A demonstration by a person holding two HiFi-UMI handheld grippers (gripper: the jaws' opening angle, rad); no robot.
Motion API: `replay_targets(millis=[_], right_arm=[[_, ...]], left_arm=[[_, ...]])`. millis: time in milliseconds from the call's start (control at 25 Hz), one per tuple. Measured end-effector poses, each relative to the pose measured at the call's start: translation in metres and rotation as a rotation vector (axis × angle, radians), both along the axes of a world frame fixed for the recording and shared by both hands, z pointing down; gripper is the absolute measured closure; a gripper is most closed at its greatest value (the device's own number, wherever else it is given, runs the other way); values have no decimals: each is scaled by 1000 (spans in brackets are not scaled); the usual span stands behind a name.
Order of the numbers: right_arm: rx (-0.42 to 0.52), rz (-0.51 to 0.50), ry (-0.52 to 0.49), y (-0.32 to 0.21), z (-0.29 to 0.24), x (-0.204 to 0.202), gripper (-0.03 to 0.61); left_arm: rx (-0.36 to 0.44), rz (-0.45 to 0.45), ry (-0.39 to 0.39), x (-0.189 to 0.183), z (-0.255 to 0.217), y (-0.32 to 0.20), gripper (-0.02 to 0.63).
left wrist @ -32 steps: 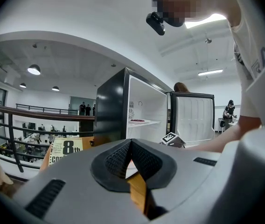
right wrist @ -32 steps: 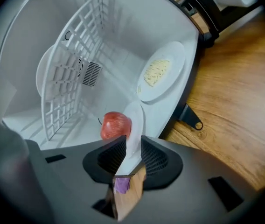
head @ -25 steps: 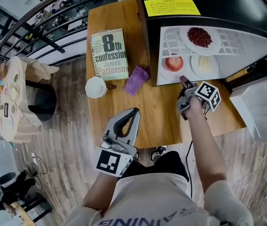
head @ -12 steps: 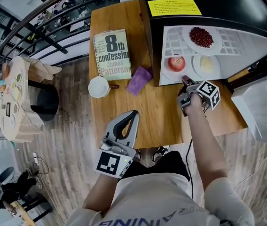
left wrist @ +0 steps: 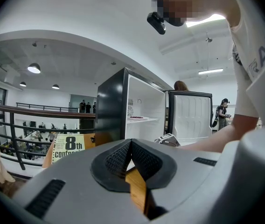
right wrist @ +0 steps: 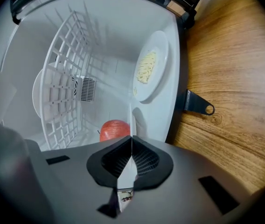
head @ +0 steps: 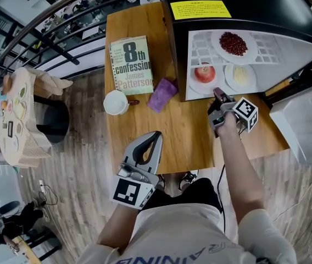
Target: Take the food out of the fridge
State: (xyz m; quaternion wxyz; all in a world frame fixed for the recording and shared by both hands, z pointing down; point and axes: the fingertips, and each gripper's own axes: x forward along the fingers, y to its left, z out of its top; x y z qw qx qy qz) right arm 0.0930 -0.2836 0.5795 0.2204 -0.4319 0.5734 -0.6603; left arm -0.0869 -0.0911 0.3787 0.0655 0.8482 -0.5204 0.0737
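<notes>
The fridge (head: 266, 15) stands open on the table. On its white shelf (head: 200, 54) lie a red apple (head: 204, 72) on a plate (head: 193, 84), a plate of red beans (head: 234, 43) and a plate of pale yellow food (head: 240, 76). My right gripper (head: 217, 95) is at the shelf's front edge, its jaws closing onto the thin white rim (right wrist: 130, 118) of the apple's plate, pads pressed on it. The right gripper view shows the apple (right wrist: 114, 129) just beyond my right gripper (right wrist: 131, 143) and the yellow food's plate (right wrist: 149, 69) behind. My left gripper (head: 156, 136) (left wrist: 130, 144) hovers shut and empty over the table's near edge.
On the wooden table (head: 189, 139) lie a paperback book (head: 130, 63), a white cup (head: 115, 102) and a purple cloth (head: 163, 94), all left of the fridge. The fridge's white door (head: 304, 125) hangs open at the right. A railing and a drop lie beyond the table's left side.
The right gripper's jaws have closed at the front of the apple's plate and the wrist has rolled a little. The left gripper has stayed in place.
</notes>
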Motion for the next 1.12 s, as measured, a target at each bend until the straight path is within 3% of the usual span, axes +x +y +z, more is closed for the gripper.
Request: replay_targets(millis=[240,560,1120], right_arm=[[66,18,-58,5,-6,4,554],[106,25,-58,20,-15,18,554],[136,119,-74,101,-41,78,554]], left_arm=[[-9,5,-5,1,2,2,606],[-9,29,1,7,2,1,605],[4,188,28,57,-7,2,605]])
